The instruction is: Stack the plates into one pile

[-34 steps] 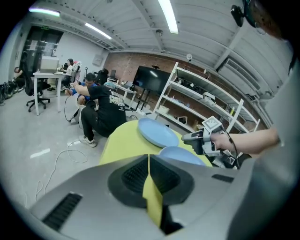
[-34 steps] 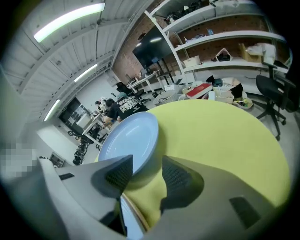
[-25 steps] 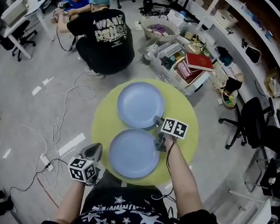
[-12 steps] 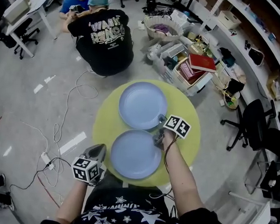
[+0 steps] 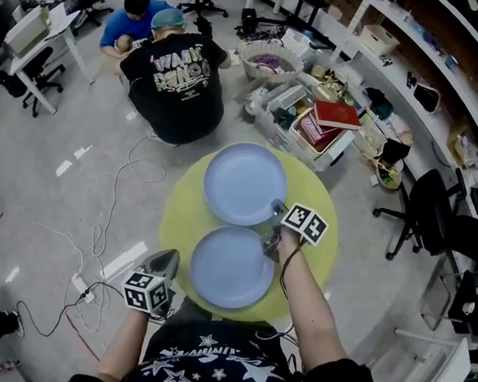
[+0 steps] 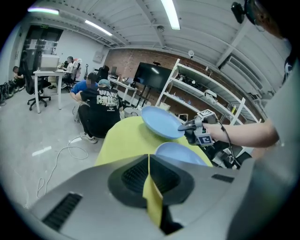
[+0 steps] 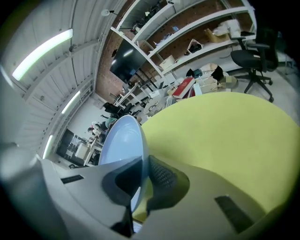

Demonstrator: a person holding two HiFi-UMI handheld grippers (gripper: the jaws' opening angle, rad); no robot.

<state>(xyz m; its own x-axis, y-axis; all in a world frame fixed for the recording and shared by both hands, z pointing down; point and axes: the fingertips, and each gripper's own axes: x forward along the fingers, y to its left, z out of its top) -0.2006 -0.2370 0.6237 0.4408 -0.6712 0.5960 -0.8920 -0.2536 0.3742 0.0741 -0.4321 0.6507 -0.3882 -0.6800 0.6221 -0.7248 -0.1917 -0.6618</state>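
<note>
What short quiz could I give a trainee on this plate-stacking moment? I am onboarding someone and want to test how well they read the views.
1. How many blue plates are at the yellow table?
2. True or false: the left gripper holds a plate.
3. The right gripper is shut on: A the far plate at its rim; B the table's edge; C nothing.
Key:
1. Two: the far plate and the near plate.
2. False: its jaws are together with nothing between them.
3. A: its jaws have just been closing on that rim, and the plate is tilted up off the table.
</note>
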